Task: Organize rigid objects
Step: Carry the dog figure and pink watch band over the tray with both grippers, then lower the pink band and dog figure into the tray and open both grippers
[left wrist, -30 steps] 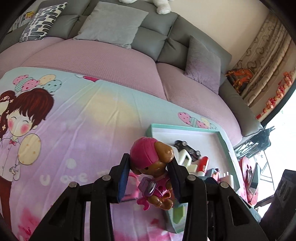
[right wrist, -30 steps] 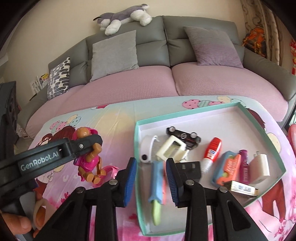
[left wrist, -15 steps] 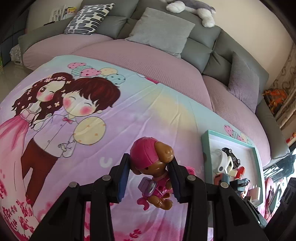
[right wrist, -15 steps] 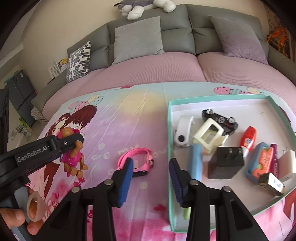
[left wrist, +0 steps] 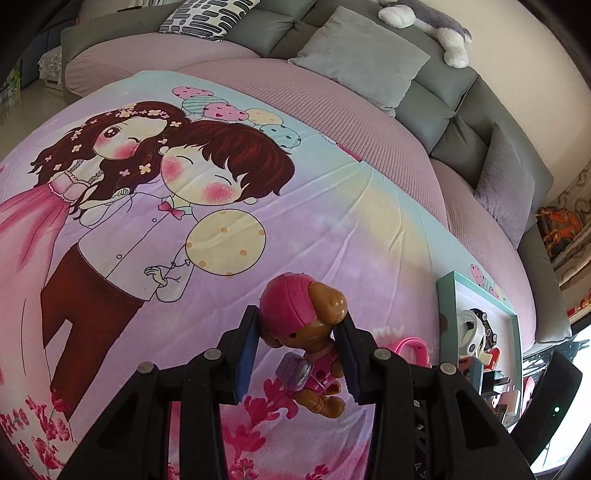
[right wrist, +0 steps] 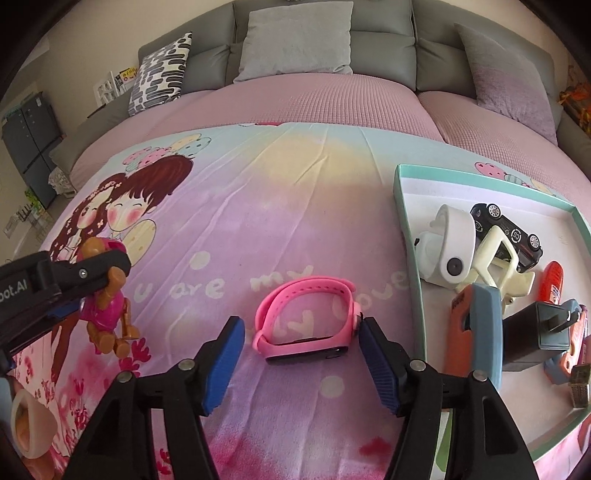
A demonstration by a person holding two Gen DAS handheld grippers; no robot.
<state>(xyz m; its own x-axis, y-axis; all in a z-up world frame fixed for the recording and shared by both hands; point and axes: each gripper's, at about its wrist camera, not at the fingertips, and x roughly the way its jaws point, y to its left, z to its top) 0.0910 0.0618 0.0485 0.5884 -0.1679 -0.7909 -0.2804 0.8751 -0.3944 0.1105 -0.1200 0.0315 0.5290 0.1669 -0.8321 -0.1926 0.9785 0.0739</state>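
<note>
My left gripper point(left wrist: 297, 347) is shut on a toy puppy figure point(left wrist: 306, 339) with a pink cap, held above the cartoon-print sheet; it also shows at the left of the right wrist view point(right wrist: 107, 299). My right gripper point(right wrist: 301, 354) is open, its jaws on either side of a pink wristband point(right wrist: 304, 317) that lies on the sheet. The teal-rimmed tray point(right wrist: 402, 192) at the right holds several items: a white strap point(right wrist: 448, 243), a black toy car point(right wrist: 506, 229), a cream frame, a blue tool, a black plug.
A grey sofa point(right wrist: 384, 22) with cushions runs behind the pink mattress point(right wrist: 314, 99). The tray also shows at the right edge of the left wrist view point(left wrist: 448, 321). A person's finger point(right wrist: 26, 424) shows at lower left.
The left gripper carried the puppy leftwards, away from the tray. The right gripper moved left from over the tray, opened wider and came down around the pink wristband.
</note>
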